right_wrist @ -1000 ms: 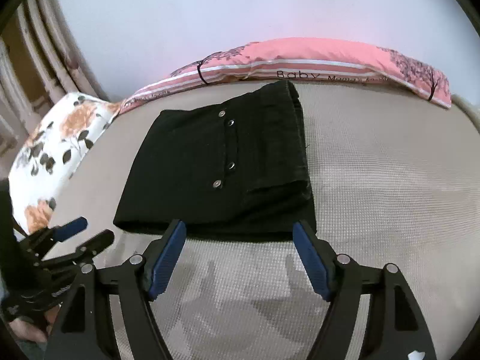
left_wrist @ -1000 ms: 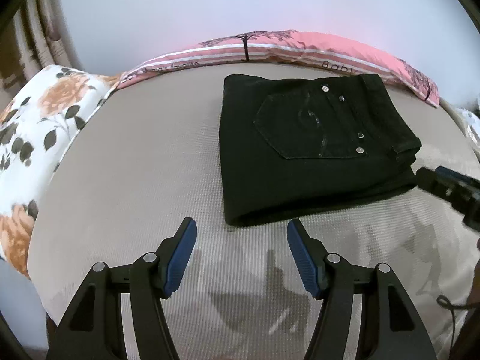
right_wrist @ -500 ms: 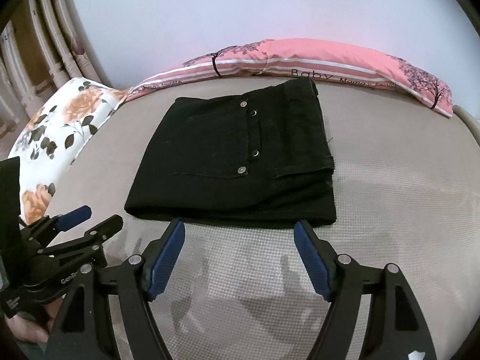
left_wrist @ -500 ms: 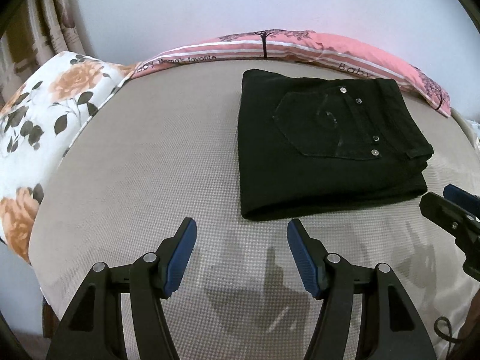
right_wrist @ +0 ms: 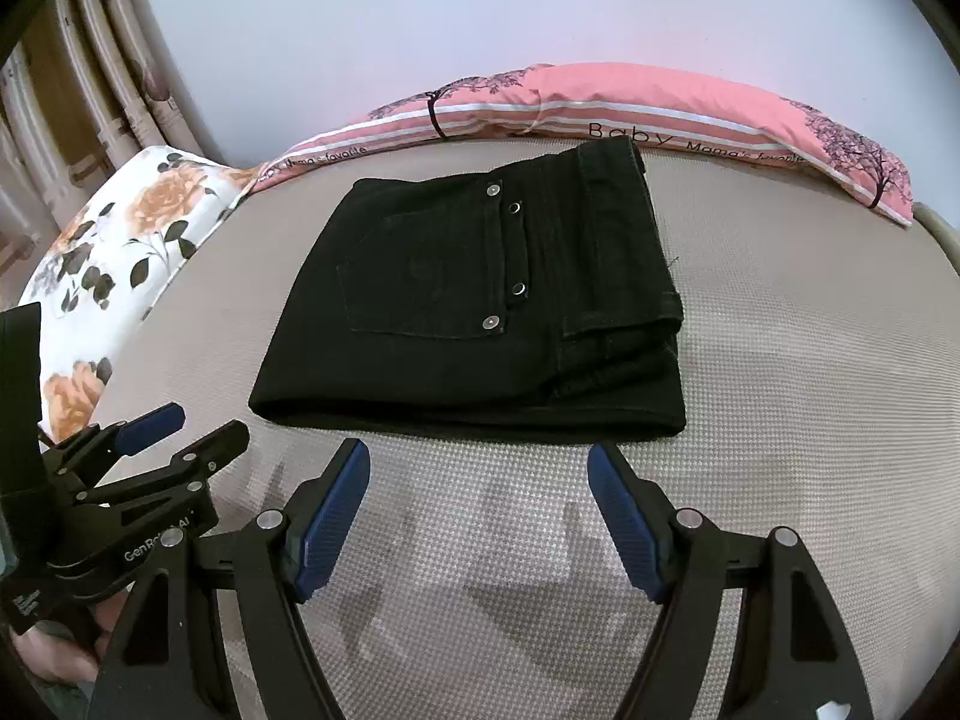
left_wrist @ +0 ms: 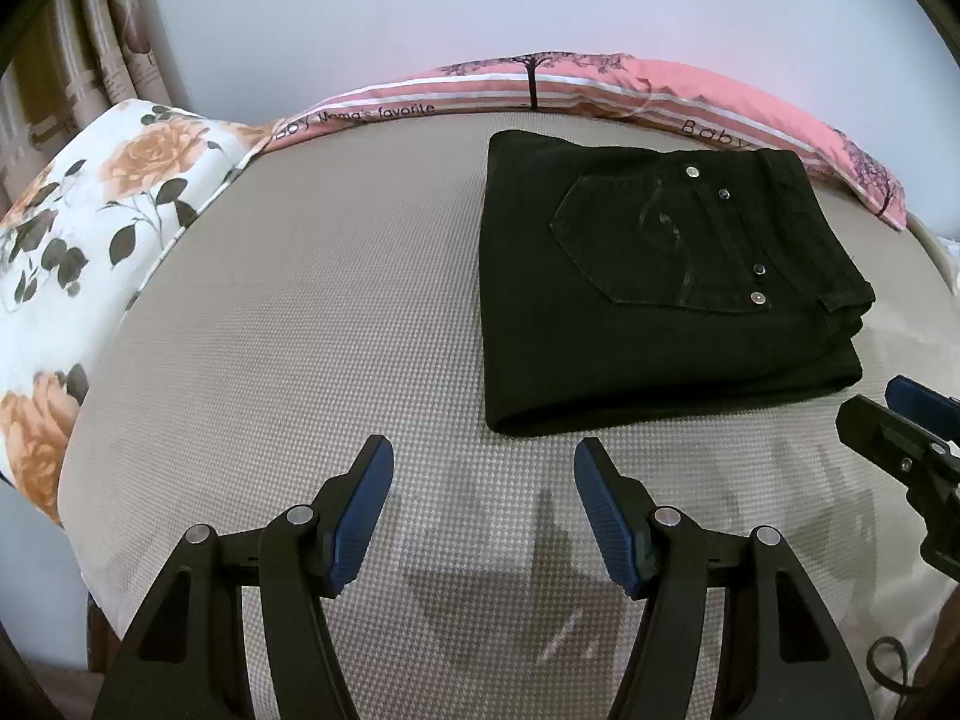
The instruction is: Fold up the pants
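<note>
Here, in the left wrist view, the black pants (left_wrist: 666,288) are lying as a compact folded stack on the beige mattress cover (left_wrist: 300,330), back pocket up, edges fairly square. The left gripper (left_wrist: 483,510) is hovering with its blue pads apart and nothing between them; the stack's near left corner is sitting just beyond and slightly right of its fingertips, not touching. The right gripper (left_wrist: 900,450) is peeking in at the right edge, near the stack's lower right corner. The folding is looking finished, so doing this step well probably means keeping both tools clear of the cloth and not snagging the layered waistband end.

In the right wrist view, the pants (right_wrist: 480,312) are lying straight ahead, their near folded edge just past the right gripper (right_wrist: 480,510), whose fingers are also standing wide and empty. The left gripper (right_wrist: 162,438) is showing low at the left, open, beside the floral pillow (right_wrist: 120,240). The pink pillow (right_wrist: 600,102) is lying behind the stack.
</note>
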`<state>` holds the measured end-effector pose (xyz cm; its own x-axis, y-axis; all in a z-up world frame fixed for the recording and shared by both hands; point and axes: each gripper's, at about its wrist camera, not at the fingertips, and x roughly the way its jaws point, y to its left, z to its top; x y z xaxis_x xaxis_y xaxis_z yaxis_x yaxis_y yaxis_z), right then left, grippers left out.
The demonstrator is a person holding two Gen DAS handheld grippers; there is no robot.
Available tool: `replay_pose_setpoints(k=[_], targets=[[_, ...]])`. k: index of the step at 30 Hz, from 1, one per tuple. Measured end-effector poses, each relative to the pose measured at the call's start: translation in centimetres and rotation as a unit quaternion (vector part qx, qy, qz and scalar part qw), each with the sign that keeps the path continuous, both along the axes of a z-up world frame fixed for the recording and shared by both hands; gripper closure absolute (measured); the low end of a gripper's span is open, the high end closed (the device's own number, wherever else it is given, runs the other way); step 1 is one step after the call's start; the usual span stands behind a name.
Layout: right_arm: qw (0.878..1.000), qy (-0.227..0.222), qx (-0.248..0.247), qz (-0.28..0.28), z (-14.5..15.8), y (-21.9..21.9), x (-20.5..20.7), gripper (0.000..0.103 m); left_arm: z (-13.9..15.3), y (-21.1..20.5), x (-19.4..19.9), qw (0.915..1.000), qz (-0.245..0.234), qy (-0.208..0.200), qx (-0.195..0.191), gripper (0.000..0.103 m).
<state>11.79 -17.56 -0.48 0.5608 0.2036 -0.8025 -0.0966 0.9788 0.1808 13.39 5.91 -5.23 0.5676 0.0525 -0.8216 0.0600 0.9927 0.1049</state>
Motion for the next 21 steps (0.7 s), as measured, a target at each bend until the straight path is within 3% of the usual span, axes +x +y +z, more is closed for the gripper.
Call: replay_pose_setpoints(k=[21], targets=[[1.000,0.010,0.006,-0.004,-0.68,-0.07,-0.09,0.030,-0.27,0.05,0.18,1.0000,-0.005,0.001,0.008,0.040]])
